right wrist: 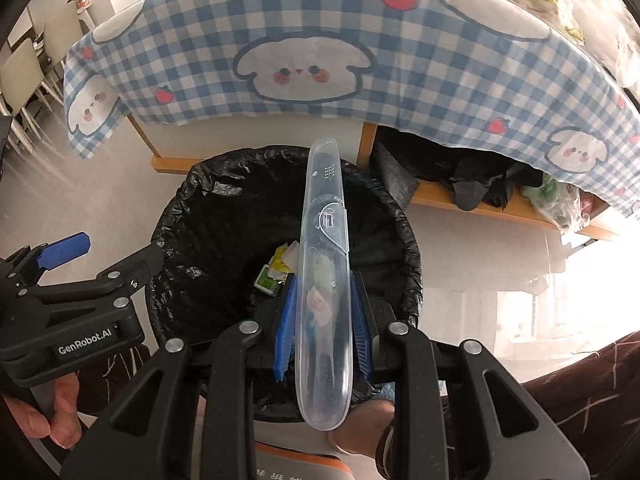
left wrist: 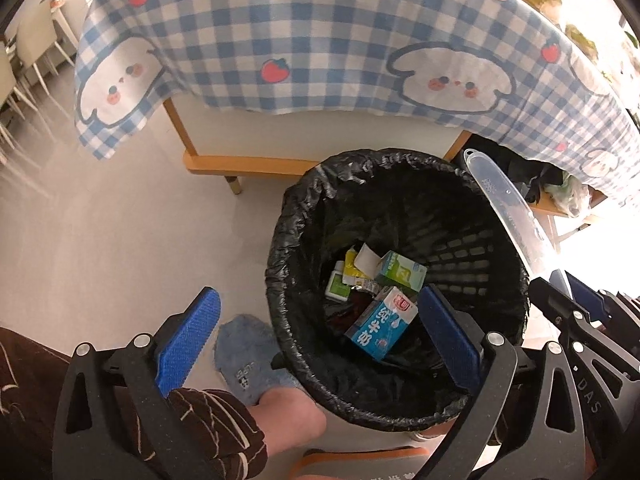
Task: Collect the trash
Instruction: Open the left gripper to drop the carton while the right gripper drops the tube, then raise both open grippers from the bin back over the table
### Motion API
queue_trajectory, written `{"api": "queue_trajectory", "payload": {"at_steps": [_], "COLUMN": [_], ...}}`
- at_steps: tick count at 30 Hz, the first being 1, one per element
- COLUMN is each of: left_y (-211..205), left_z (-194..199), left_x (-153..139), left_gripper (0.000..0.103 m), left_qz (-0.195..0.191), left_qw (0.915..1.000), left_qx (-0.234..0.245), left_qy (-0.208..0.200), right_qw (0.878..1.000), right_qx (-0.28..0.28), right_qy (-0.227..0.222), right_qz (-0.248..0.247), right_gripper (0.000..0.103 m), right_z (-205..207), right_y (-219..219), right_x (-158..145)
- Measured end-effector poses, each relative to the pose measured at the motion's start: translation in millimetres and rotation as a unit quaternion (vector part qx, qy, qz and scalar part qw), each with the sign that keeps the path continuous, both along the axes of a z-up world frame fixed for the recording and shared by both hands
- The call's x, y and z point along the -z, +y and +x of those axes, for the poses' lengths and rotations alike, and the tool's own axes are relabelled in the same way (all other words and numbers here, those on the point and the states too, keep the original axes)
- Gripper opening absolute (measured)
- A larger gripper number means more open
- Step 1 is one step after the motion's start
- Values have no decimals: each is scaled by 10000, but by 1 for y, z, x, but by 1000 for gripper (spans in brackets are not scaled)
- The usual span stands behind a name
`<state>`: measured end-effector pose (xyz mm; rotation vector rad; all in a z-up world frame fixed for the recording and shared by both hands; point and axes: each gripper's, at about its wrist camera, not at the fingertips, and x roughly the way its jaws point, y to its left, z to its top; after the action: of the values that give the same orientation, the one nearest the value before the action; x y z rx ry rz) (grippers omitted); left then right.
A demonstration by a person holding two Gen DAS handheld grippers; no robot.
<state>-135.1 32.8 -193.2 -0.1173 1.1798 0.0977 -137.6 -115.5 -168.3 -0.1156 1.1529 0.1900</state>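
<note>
The left gripper [left wrist: 320,316] hangs over the near rim of a bin [left wrist: 280,264] lined with a black bag, its 2 blue-padded fingers [left wrist: 188,344] spread wide apart with nothing between them; 1 finger sits outside the bin above the floor and the other over the bin's opening. Down in the bin lie a blue and white carton [left wrist: 380,324], a green and white box [left wrist: 402,274], a small green packet [left wrist: 334,284] and some yellow and white scraps [left wrist: 360,264]. The right gripper [right wrist: 324,320] has its fingers clamped on a clear plastic case [right wrist: 326,280], long and narrow, which points away from the camera and reaches across the bin's opening toward the far rim; in the left wrist view the same case shows slanting over the bin's right edge. Behind the bin a blue and white checked cloth [left wrist: 320,40] with cartoon faces and red strawberries hangs over the edge of a tabletop. Just beside the bin on the floor stands a foot in a blue fuzzy slipper [left wrist: 248,360], with a brown patterned sleeve [left wrist: 208,424] near the left gripper.
</note>
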Motion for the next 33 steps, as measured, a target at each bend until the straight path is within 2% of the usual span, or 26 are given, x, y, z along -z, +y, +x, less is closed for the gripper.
{"api": "queue_trajectory", "payload": {"at_steps": [4,5,6,10,13,14,16,20,25,27,33], "left_y": [5,6,6,2,-2,-3,-4,-6,-11,-11,-19], "left_z": [0,1,1,3,3,3,2,1,1,2,9], "left_x": [0,1,1,2,1,1,-2,-11,-26,-33,-60], "left_gripper": [97,97,97,97,97,97,97,97,97,97,97], "left_qz": [0,-13,-27,-14,25,23,-6,-54,-130,-203,-205], "left_qw": [10000,10000,9999,10000,10000,10000,10000,9999,9998,9996,9994], "left_qx": [-67,-84,-89,-46,27,37,53,93,176,180,242], "left_qy": [26,42,50,83,76,70,70,40,23,6,-162], "right_qw": [9999,9998,9998,9995,9992,9990,9984,9968,9964,9956,9916], "right_qx": [117,142,158,177,297,351,469,639,609,622,726], "right_qy": [-37,-40,-36,-165,-221,-231,-307,-472,-582,-698,-1055], "right_qz": [-121,-128,-126,-182,-140,-117,-59,-18,-57,-29,-159], "right_gripper": [26,29,37,47,61,69,72,86,89,94,95], "right_z": [4,5,5,5,6,6,6,7,9,9,17], "right_y": [0,0,-1,-3,-8,-10,-15,-24,-31,-35,-48], "right_x": [1,2,2,-2,-7,-10,-17,-33,-55,-66,-94]}}
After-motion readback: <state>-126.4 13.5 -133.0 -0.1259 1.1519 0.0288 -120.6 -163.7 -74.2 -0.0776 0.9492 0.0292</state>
